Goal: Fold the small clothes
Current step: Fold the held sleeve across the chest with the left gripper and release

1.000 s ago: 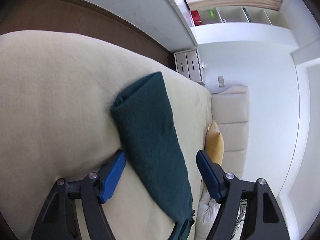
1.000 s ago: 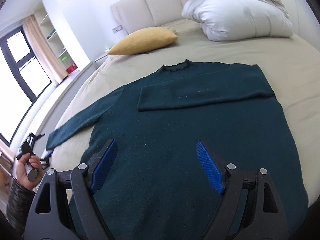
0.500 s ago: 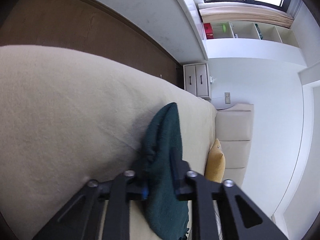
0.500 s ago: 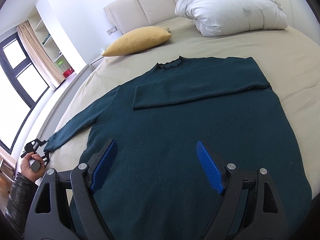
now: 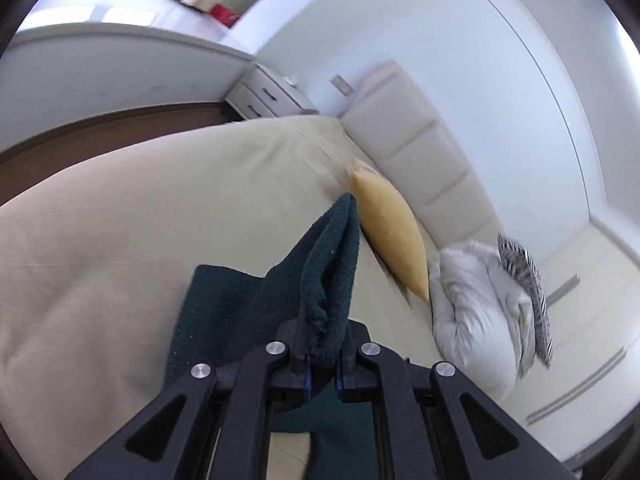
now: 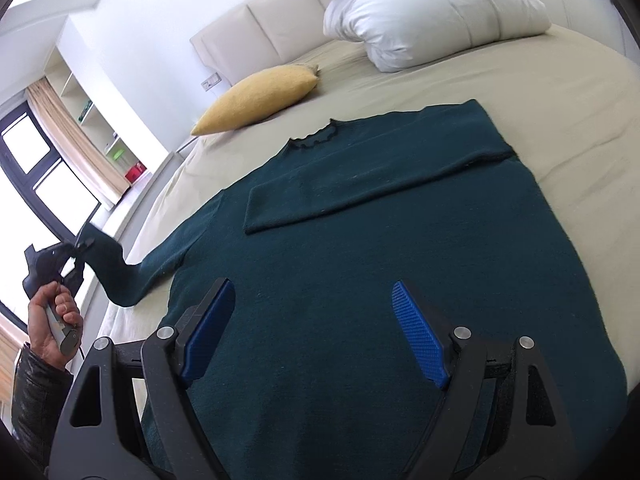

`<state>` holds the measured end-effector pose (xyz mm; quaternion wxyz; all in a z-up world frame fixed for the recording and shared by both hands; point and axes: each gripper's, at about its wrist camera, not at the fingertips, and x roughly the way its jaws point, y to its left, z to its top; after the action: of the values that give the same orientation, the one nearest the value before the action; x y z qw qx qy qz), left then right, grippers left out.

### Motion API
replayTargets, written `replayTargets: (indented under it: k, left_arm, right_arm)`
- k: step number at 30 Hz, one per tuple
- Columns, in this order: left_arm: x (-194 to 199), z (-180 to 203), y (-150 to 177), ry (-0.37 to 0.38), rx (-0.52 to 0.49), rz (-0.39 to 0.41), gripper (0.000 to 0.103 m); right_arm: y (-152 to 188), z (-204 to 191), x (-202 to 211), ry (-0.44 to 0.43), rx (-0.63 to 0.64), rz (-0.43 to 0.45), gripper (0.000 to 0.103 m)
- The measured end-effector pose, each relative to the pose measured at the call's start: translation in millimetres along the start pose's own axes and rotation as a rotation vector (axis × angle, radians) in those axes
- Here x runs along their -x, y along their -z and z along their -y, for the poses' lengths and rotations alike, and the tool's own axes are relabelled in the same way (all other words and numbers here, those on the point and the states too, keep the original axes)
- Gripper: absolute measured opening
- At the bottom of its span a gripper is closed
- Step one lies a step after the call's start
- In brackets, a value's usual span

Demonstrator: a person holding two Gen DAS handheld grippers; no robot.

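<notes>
A dark green knit sweater (image 6: pixel 360 280) lies flat, front up, its frilled collar (image 6: pixel 316 138) toward the head of the bed. One sleeve (image 6: pixel 360 188) is folded across the chest, its cuff end near the middle of the body. The other sleeve (image 6: pixel 124 272) stretches off the shoulder to the side and is lifted clear of the surface at its cuff (image 5: pixel 332 280), which is bunched and pinched together, with the fabric below it hanging in a curve.
</notes>
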<state>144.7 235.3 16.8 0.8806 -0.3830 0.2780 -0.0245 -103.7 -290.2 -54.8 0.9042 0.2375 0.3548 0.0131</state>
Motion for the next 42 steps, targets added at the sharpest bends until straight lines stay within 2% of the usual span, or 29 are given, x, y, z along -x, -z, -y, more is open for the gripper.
replayTargets:
  k: [4,10,14,16,17,18,19,20,21,23,26,29,34,37,39,41,42]
  left_arm:
    - [-43.9,82.1,61.2,0.041,-0.191,-0.124,0.008]
    - [-109.0,171.4,179.0,0.076,-0.418,-0.326,0.008]
    - [-137.0,182.5,236.5,0.042,-0.495,-0.414,0.015]
    - [-149.4,177.2,257.8,0.017,-0.506,-0.470,0.028]
    - [-145.9,167.0,260.4,0.013,-0.507,-0.485,0.038]
    - [-144.1,164.0,265.9,0.023,-0.508,-0.496,0.043]
    - [-138.9,162.8,266.5,0.034,-0.514,-0.494,0.045]
    - [-131.1,161.1,264.7,0.038,-0.521,-0.491,0.055]
    - [-122.4,161.1,262.9,0.043,-0.530,-0.488,0.069]
    - [-106.9,158.7,260.0,0.057,-0.546,-0.469,0.080]
    - [-79.8,145.7,255.1,0.101,-0.547,-0.481,0.080]
    - [-64.2,129.4,242.5,0.095,-0.528,-0.460,0.080]
    - [-50.5,86.3,196.8,0.064,-0.385,-0.395,0.080]
    - [-44.0,67.1,175.6,0.047,-0.332,-0.356,0.080]
    - [-40.6,56.1,165.1,0.038,-0.306,-0.340,0.080]
    - [-37.8,45.7,156.6,0.030,-0.284,-0.326,0.080]
    - [-37.4,41.2,153.2,0.026,-0.276,-0.320,0.080]
  right_arm:
    - [-3.0,21.6,7.3,0.010,-0.044,0.024,0.080]
    - [-5.6,59.1,19.5,0.030,-0.111,0.057,0.080]
    - [-6.7,81.9,19.8,0.044,-0.149,0.055,0.080]
    - [-7.8,91.3,18.1,0.043,-0.176,0.046,0.080]
    - [-8.6,94.2,16.5,0.043,-0.183,0.037,0.080]
    - [-7.9,95.1,15.7,0.045,-0.183,0.032,0.080]
    - [-9.5,95.8,12.3,0.047,-0.180,0.020,0.080]
    - [-10.2,95.2,9.9,0.049,-0.178,0.015,0.080]
    - [-11.9,94.3,7.0,0.050,-0.174,0.009,0.080]
    - [-17.5,90.3,0.8,0.046,-0.164,-0.001,0.080]
    - [-30.3,78.3,-11.0,0.033,-0.139,-0.013,0.080]
    - [-47.0,60.9,-28.5,0.013,-0.097,-0.042,0.080]
    - [-76.6,19.0,-82.6,-0.011,0.017,-0.148,0.080]
    - [-88.5,-4.1,-119.0,-0.051,0.043,-0.206,0.077]
    - [-92.0,-16.1,-146.3,-0.042,0.060,-0.254,0.076]
    - [-90.2,-23.7,-171.4,-0.012,0.084,-0.310,0.055]
    - [-87.4,-26.5,-188.2,0.018,0.103,-0.357,0.048]
